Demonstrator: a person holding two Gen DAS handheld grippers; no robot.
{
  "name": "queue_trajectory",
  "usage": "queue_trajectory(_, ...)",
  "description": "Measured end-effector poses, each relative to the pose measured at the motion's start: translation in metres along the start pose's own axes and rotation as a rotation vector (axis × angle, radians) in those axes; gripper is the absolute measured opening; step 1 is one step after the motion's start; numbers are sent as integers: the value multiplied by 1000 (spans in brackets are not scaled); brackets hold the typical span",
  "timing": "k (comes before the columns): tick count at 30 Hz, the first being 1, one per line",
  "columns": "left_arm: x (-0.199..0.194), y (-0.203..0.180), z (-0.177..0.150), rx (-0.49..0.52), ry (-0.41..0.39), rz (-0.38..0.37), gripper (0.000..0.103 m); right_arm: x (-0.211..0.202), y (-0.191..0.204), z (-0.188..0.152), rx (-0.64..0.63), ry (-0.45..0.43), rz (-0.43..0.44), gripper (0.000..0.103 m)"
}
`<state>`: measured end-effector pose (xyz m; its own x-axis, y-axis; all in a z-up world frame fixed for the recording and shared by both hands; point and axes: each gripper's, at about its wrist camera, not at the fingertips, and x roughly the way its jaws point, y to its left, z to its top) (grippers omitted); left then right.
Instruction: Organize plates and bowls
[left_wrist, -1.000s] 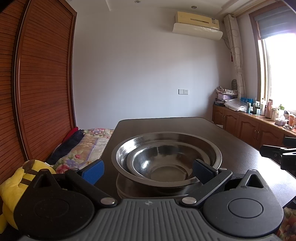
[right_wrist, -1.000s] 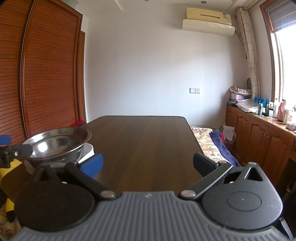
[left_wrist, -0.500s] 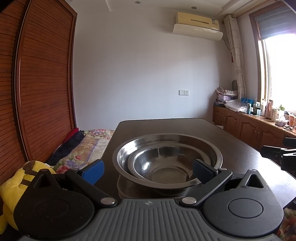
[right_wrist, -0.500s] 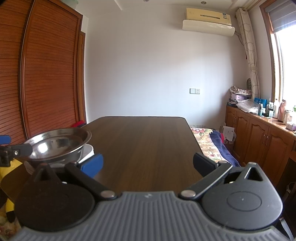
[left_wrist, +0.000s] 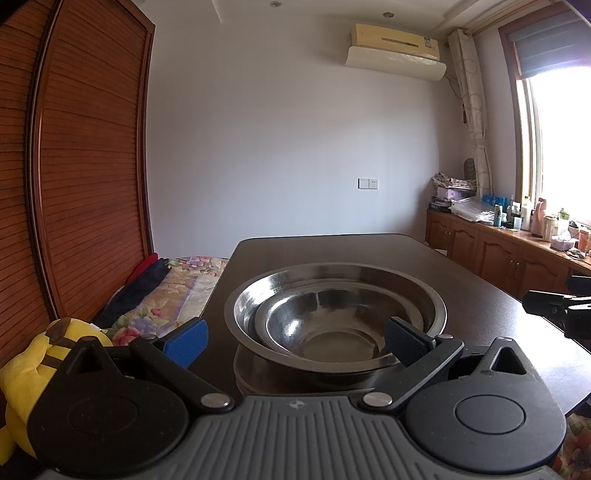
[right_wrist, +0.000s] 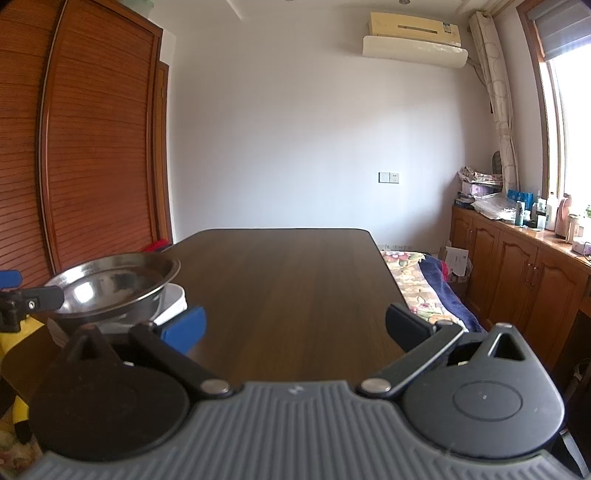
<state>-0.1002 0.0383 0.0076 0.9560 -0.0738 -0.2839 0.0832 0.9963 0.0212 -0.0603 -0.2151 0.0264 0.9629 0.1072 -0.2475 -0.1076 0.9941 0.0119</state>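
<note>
We record two nested steel bowls (left_wrist: 334, 317) at lower centre on the dark counter (left_wrist: 480, 295). Our left gripper (left_wrist: 297, 338) holds its fingers spread around them. Our right gripper (right_wrist: 295, 326), fingers spread, holds nothing.

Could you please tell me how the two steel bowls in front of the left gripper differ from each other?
The outer steel bowl is wider, its rim ringing the inner steel bowl all round. The inner bowl sits nested inside, lower, shifted toward the near side; the outer bowl carries it. In the right wrist view only the outer bowl's wall and rim show plainly. Both are round, shiny, bare metal, upright and hold no food.
</note>
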Motion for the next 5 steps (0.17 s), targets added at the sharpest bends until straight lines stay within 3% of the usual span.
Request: queue_trajectory(5,1,0,0,0,1,-1,103,1,-1,0,0,0,-1,103)
